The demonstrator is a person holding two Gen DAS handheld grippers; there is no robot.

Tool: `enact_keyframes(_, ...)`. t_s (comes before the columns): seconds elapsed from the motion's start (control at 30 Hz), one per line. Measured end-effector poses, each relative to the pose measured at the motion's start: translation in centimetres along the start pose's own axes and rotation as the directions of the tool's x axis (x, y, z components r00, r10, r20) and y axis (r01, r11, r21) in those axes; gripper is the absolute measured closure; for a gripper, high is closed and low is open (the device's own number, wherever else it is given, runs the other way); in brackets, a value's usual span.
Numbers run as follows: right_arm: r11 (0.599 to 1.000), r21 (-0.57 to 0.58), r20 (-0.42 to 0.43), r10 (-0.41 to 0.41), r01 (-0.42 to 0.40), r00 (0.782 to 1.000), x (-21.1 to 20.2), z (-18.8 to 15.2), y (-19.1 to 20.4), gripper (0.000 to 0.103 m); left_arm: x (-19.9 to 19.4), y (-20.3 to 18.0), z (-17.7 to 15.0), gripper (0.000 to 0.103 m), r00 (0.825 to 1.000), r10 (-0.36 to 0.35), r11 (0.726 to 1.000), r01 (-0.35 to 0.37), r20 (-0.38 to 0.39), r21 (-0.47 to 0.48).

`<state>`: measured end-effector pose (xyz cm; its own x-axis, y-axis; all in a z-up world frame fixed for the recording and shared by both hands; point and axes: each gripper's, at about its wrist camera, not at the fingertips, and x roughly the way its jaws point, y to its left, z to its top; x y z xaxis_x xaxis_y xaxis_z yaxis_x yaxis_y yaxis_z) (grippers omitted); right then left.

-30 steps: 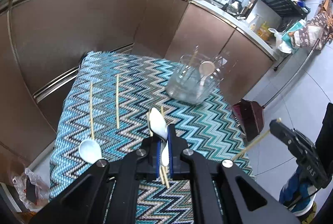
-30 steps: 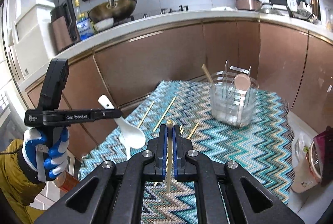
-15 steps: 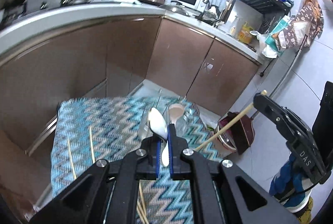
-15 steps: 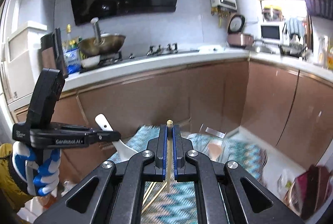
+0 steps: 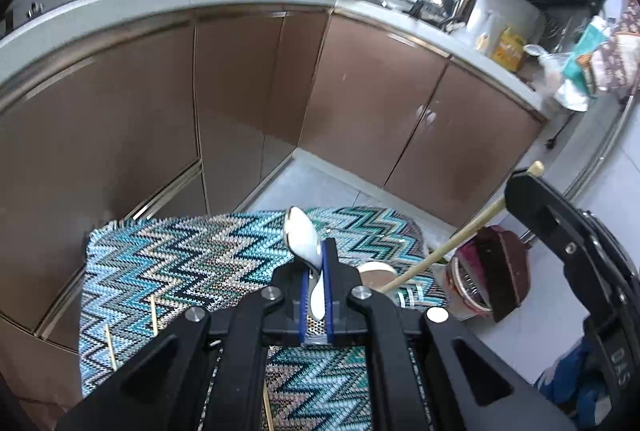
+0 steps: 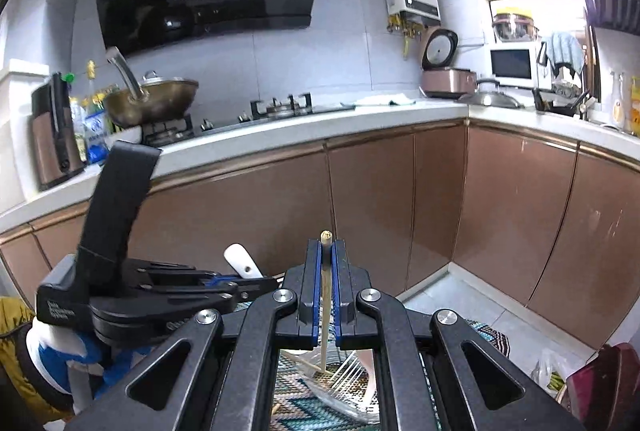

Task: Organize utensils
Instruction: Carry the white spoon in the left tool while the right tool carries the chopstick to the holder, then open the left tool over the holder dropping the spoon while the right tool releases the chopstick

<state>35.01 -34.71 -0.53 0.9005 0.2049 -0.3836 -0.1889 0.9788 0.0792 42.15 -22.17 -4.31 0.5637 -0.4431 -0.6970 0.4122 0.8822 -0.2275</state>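
Observation:
My left gripper [image 5: 319, 251] is shut on a white spoon [image 5: 302, 237], whose bowl sticks up past the fingertips. My right gripper [image 6: 328, 247] is shut on a wooden chopstick [image 6: 326, 291] that runs down toward the clear glass holder [image 6: 344, 383] right under it. In the left wrist view the right gripper [image 5: 520, 191] comes in from the right, its chopstick [image 5: 452, 243] slanting down to the holder, which is mostly hidden; only a tan spoon [image 5: 376, 271] in it shows. The left gripper [image 6: 256, 285] sits just left of the right one, the spoon's handle [image 6: 240, 263] poking up.
The table carries a blue zigzag cloth [image 5: 180, 259] with loose chopsticks [image 5: 153, 315] at its left and near side. Brown cabinets [image 5: 248, 103] and a white counter wrap behind. A dark red dustpan [image 5: 500, 271] stands on the floor to the right. A gloved hand [image 6: 52, 351] holds the left gripper.
Both grippers moved up and across toward the glass holder with their loads. The table slid down in both views, and the holder now lies beneath the fingers.

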Motion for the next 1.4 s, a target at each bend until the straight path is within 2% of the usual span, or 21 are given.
enact_keyframes(0.2, 1.000, 0.002, -0.054, 0.000, 0.000, 0.999, 2.8, -1.9, -0.6, 0.098, 3.3, 0.1, -0.9, 0.098, 0.999, 0.022, 1.000, -0.022, -0.032, 0.006)
enact_keyframes(0.4, 1.000, 0.026, -0.081, -0.001, 0.003, 0.997, 3.6, -3.1, -1.0, 0.098, 3.6, 0.3, -1.2, 0.095, 0.999, 0.032, 0.999, -0.032, -0.027, -0.002)
enact_keyframes(0.47, 1.000, 0.023, -0.089, -0.007, 0.010, 0.996, 3.6, -3.2, -1.0, 0.095, 3.2, 0.3, -1.1, 0.094, 0.999, 0.030, 0.999, -0.030, -0.030, -0.011)
enact_keyframes(0.53, 1.000, 0.025, -0.091, -0.016, 0.018, 0.996, 3.4, -3.2, -0.8, 0.086, 2.2, 0.5, -1.0, 0.093, 1.000, 0.012, 1.000, -0.013, -0.019, -0.025)
enact_keyframes(0.67, 0.999, 0.021, -0.082, -0.036, 0.038, 0.996, 2.3, -2.7, -0.3, 0.080, -0.6, 0.4, -0.8, 0.082, 1.000, 0.003, 1.000, -0.002, 0.022, -0.031)
enact_keyframes(0.7, 0.999, 0.024, -0.078, -0.038, 0.040, 0.996, 1.8, -2.4, -0.1, 0.077, -1.5, 0.4, -0.8, 0.082, 0.999, 0.000, 0.999, 0.001, 0.032, -0.034)
enact_keyframes(0.87, 0.999, 0.020, -0.052, -0.047, 0.048, 0.998, -0.7, -1.4, 1.2, 0.074, -6.2, 0.6, -1.2, 0.082, 0.997, 0.014, 0.999, -0.012, 0.077, -0.031)
enact_keyframes(1.0, 0.998, 0.000, -0.017, -0.056, 0.056, 0.998, -3.6, -0.6, 2.8, 0.060, -10.8, 1.0, -2.0, 0.081, 0.993, 0.030, 0.999, -0.026, 0.116, -0.034)
enact_keyframes(1.1, 0.998, -0.022, 0.019, -0.061, 0.061, 0.998, -6.7, -0.2, 4.4, 0.055, -14.4, 1.4, -2.9, 0.081, 0.988, 0.041, 0.999, -0.037, 0.149, -0.035)
enact_keyframes(1.23, 0.997, -0.035, 0.062, -0.060, 0.062, 0.996, -10.2, 0.0, 6.2, 0.036, -19.1, 2.1, -4.7, 0.080, 0.982, 0.045, 0.998, -0.037, 0.185, -0.045)
enact_keyframes(1.27, 0.997, -0.037, 0.077, -0.062, 0.065, 0.995, -11.4, 0.0, 7.0, 0.035, -20.0, 2.1, -5.1, 0.079, 0.980, 0.045, 0.998, -0.037, 0.192, -0.046)
enact_keyframes(1.4, 0.997, -0.045, 0.119, -0.058, 0.064, 0.991, -14.8, -0.2, 9.1, 0.016, -24.6, 2.7, -7.3, 0.072, 0.971, 0.055, 0.997, -0.042, 0.233, -0.060)
